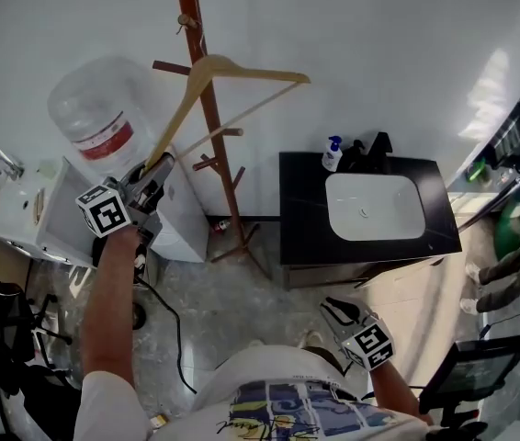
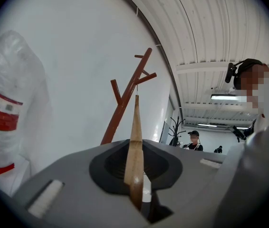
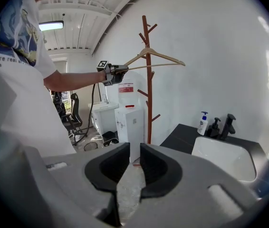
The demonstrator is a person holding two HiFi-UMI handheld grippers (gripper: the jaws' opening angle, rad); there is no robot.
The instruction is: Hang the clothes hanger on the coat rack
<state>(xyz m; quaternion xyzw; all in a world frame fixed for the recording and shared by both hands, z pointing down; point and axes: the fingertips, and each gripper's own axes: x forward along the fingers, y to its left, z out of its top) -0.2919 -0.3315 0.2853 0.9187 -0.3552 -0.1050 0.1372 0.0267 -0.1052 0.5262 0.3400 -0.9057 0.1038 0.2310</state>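
A wooden clothes hanger (image 1: 242, 72) is held up in the air against the red-brown coat rack (image 1: 212, 127). My left gripper (image 1: 152, 177) is shut on the hanger's lower left arm end. In the left gripper view the hanger arm (image 2: 136, 137) runs edge-on from between the jaws up toward the coat rack (image 2: 125, 103). The hanger's hook sits close to an upper peg; I cannot tell whether it rests on it. From the right gripper view the hanger (image 3: 156, 55) hangs level beside the rack pole (image 3: 147, 103). My right gripper (image 3: 131, 170) is low, narrowly open and empty, also in the head view (image 1: 335, 310).
A water dispenser with a large bottle (image 1: 95, 118) stands left of the rack. To the right is a black counter (image 1: 297, 200) with a white sink, a soap bottle (image 1: 333, 154) and a faucet. A cable (image 1: 173, 329) lies on the floor. A person (image 2: 193, 139) stands far off.
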